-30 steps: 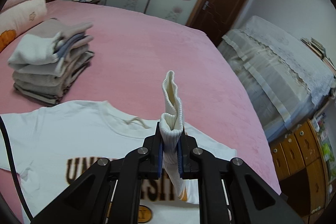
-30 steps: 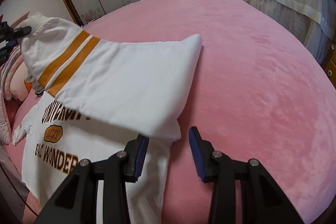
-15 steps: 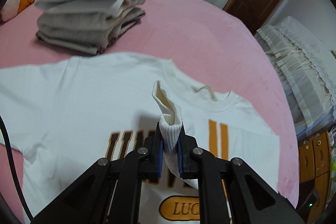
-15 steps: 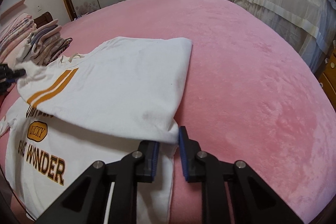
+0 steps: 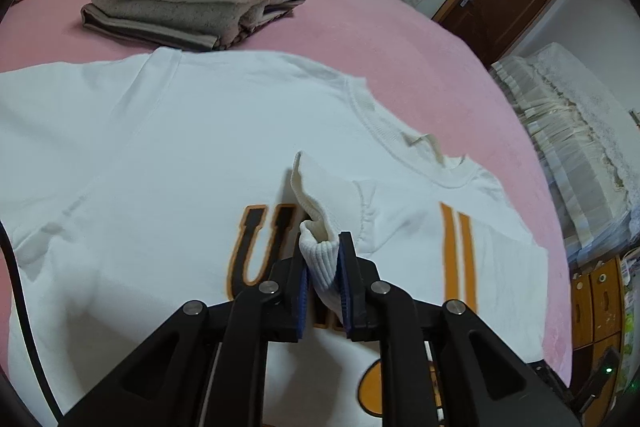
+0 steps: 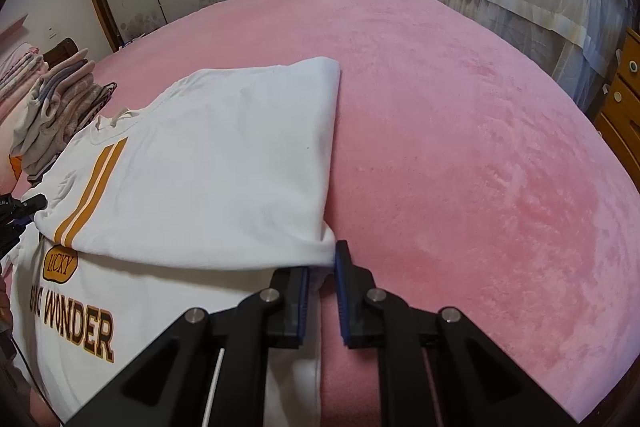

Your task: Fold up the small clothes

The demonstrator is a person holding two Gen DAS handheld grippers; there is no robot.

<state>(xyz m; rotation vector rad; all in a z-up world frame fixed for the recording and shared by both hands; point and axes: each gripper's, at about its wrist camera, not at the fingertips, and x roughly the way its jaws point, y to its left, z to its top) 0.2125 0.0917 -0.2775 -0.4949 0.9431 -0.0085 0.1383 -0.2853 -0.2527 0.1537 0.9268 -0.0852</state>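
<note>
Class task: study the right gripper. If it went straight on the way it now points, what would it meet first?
The right gripper points at the folded corner of the white shirt, which sits right at its fingertips, probably between them. That cloth comes first, with the pink blanket beyond; depth is unclear.

The left gripper (image 5: 323, 269) has carried the ribbed cuff (image 5: 320, 259) down from high above the bed until the striped sleeve (image 6: 192, 163) lies folded across the sweatshirt (image 5: 160, 167) just ahead of it. The right gripper (image 6: 322, 291), wide open a second ago, has narrowed at the folded corner.
</note>
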